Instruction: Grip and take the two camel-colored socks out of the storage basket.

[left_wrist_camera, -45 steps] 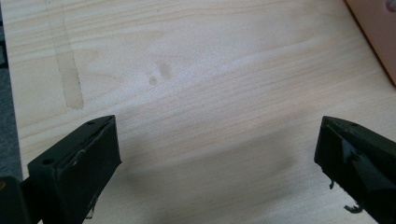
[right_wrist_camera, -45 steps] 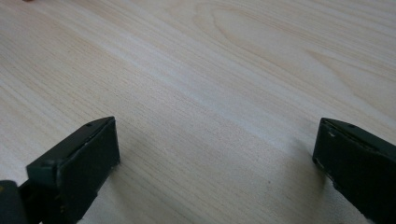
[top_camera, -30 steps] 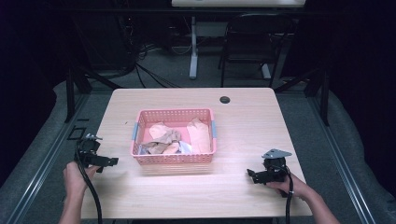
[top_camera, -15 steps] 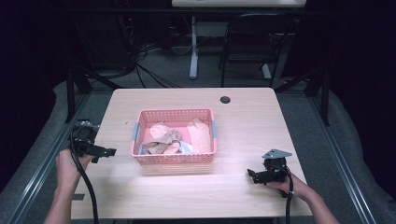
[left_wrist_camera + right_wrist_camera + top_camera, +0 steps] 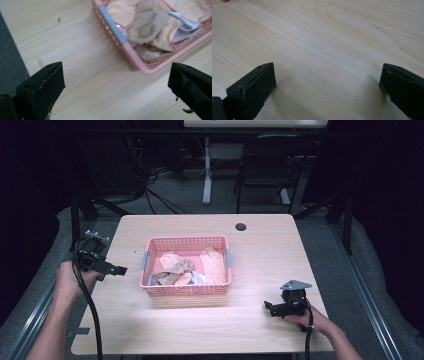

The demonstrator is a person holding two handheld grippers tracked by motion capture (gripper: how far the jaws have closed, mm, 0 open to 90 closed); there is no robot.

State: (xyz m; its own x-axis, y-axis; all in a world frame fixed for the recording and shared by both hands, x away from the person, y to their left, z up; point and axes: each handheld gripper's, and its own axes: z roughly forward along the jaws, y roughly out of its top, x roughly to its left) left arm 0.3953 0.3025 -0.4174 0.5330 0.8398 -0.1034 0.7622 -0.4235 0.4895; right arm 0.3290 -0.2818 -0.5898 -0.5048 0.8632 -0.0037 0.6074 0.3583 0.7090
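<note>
High view: left claw (image 5: 114,269) hangs just left of the pink basket (image 5: 186,291), jaws spread wide, holding nothing. Basket sits mid-table (image 5: 150,330), crumpled tan cloths (image 5: 172,270) inside. Right of the basket, well apart, right claw (image 5: 270,308) rests gaping, nothing held.

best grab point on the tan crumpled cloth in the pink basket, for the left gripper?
Probably the raised fold on top of the tan cloth, coming from above. It is bunched highest there, over the white piece, so open jaws can straddle a ridge. A side approach looks poor: the pink basket wall stands between it and the left gripper, now open over the table.
</note>
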